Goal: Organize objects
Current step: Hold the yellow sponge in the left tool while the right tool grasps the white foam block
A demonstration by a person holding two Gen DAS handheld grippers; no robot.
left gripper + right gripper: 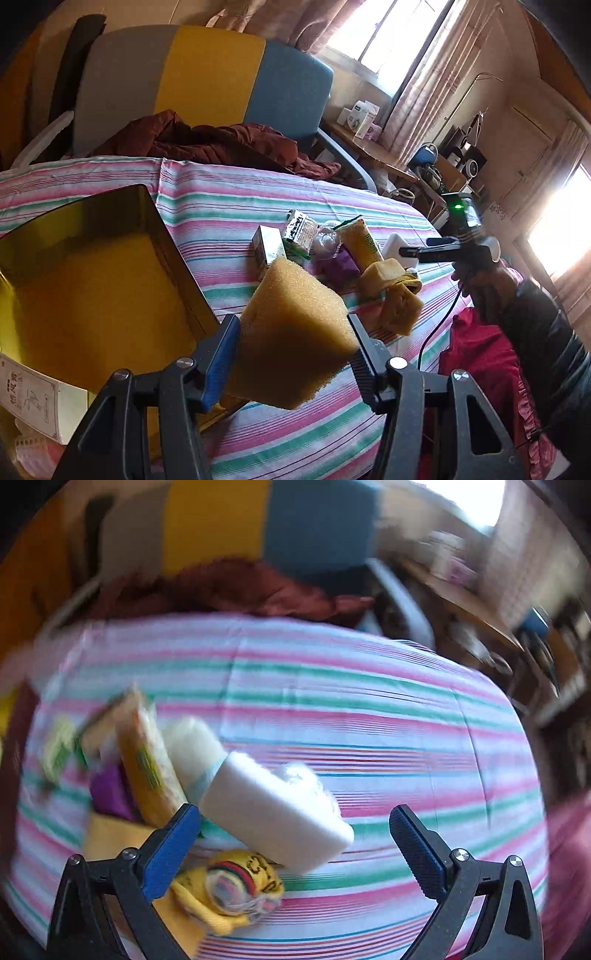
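Note:
My left gripper (293,332) is shut on a yellow sponge (291,325) and holds it above the striped cloth, just right of an open gold tin box (92,280). A pile of small objects lies on the cloth beyond it: a gold carton (267,247), a snack packet (301,229), a yellow packet (360,240), a purple item (341,266) and yellow cloth (399,299). My right gripper (295,827) is open and empty, over a white block (273,812) and a yellow cloth (229,890). The right wrist view is blurred. The right gripper also shows in the left wrist view (406,253).
A striped cloth (258,195) covers the table. A booklet (33,402) lies by the tin's near edge. A chair with a dark red jacket (207,140) stands behind the table. A cluttered desk (369,144) is at the back right.

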